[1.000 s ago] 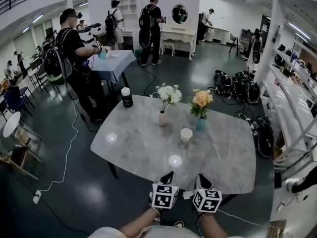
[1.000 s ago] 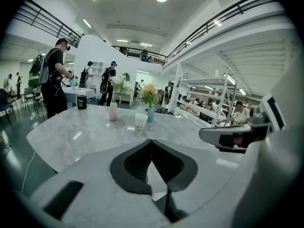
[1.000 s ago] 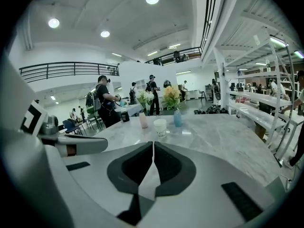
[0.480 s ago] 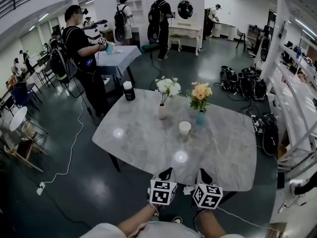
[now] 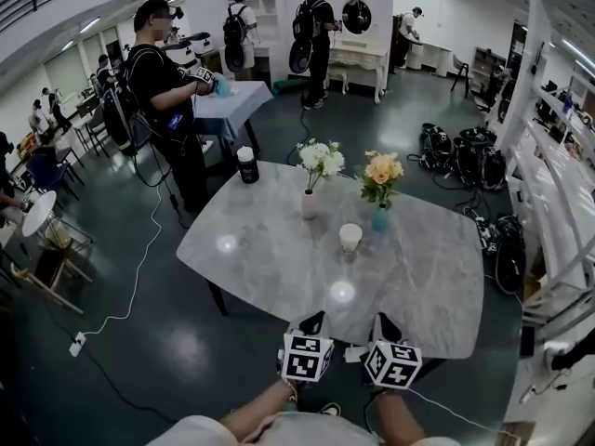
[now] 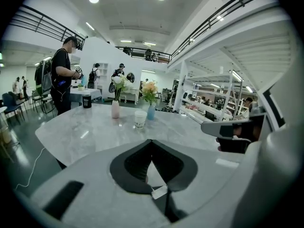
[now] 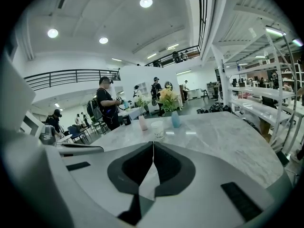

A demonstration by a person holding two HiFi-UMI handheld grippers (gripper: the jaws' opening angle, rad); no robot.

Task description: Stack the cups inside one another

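Observation:
A white cup [image 5: 350, 237] stands upright near the middle of the grey marble table [image 5: 260, 258], in front of two vases. It also shows in the left gripper view as the white cup [image 6: 140, 118] and in the right gripper view as the white cup [image 7: 157, 129]. My left gripper [image 5: 313, 322] and right gripper [image 5: 385, 325] hover side by side over the table's near edge, well short of the cup. Both point toward it. The left gripper [image 6: 151, 140] is shut with nothing in it, and so is the right gripper [image 7: 153, 143].
A pink vase of white flowers [image 5: 309, 203] and a blue vase of orange flowers [image 5: 379, 217] stand just behind the cup. A black cup with a white lid [image 5: 246, 165] sits at the far left edge. A person [image 5: 167, 91] with grippers stands beyond the table; bags [image 5: 465, 156] lie at the right.
Both grippers have edged slightly toward the table and stay shut. The view has shifted a little; the cup has not moved.

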